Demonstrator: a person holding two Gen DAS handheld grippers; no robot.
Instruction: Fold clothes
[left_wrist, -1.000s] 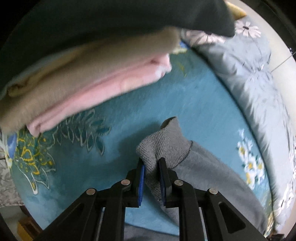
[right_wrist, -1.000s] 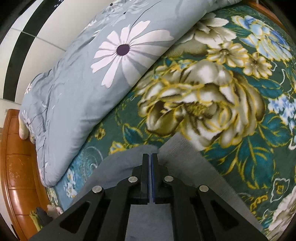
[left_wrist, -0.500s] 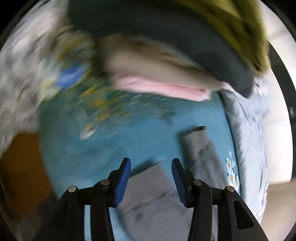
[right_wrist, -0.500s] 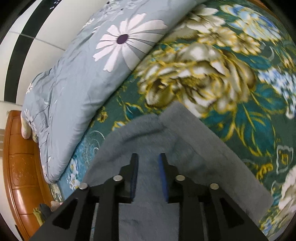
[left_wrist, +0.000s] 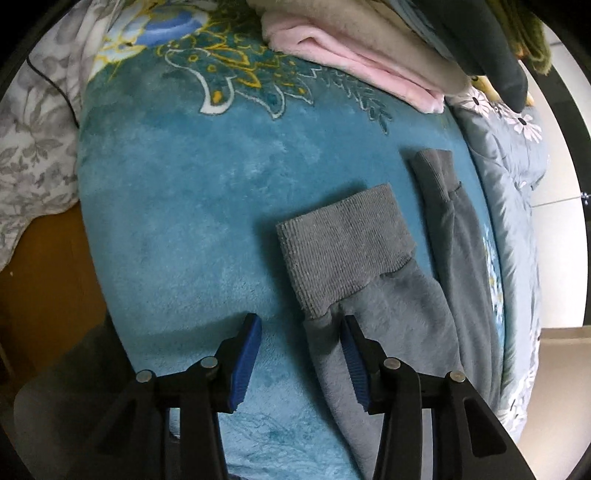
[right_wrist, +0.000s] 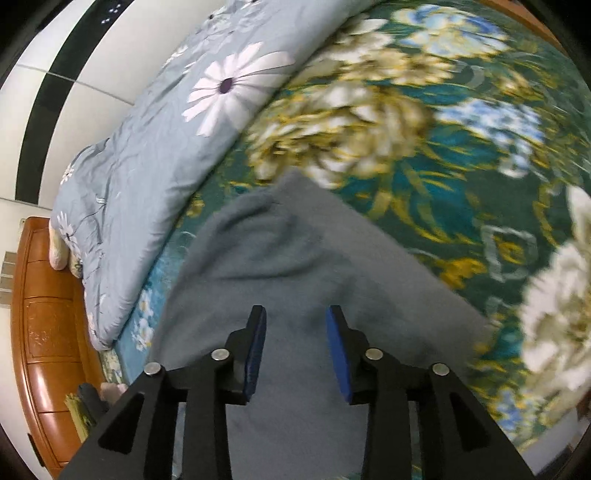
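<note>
Grey trousers (left_wrist: 388, 295) lie flat on the blue blanket (left_wrist: 184, 206) (both grippers released).

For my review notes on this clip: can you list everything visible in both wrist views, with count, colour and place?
Grey trousers: one, lying flat on the blanket, two ribbed cuffs toward the folded pile.
Blanket: one, teal with a flower print, covering the bed.
Folded pile: one stack, pink and beige under dark green, at the blanket's far end.
Quilt: one, pale blue with daisies, along the blanket's edge by the wall.
Bed frame: one, orange-brown wood, beyond the quilt.
Patterned fabric: one, grey and white leaves, at the blanket's left edge.
Left gripper: black, blue pads, closing, nothing pinched.
Right gripper: same make, opening above the trousers.
</note>
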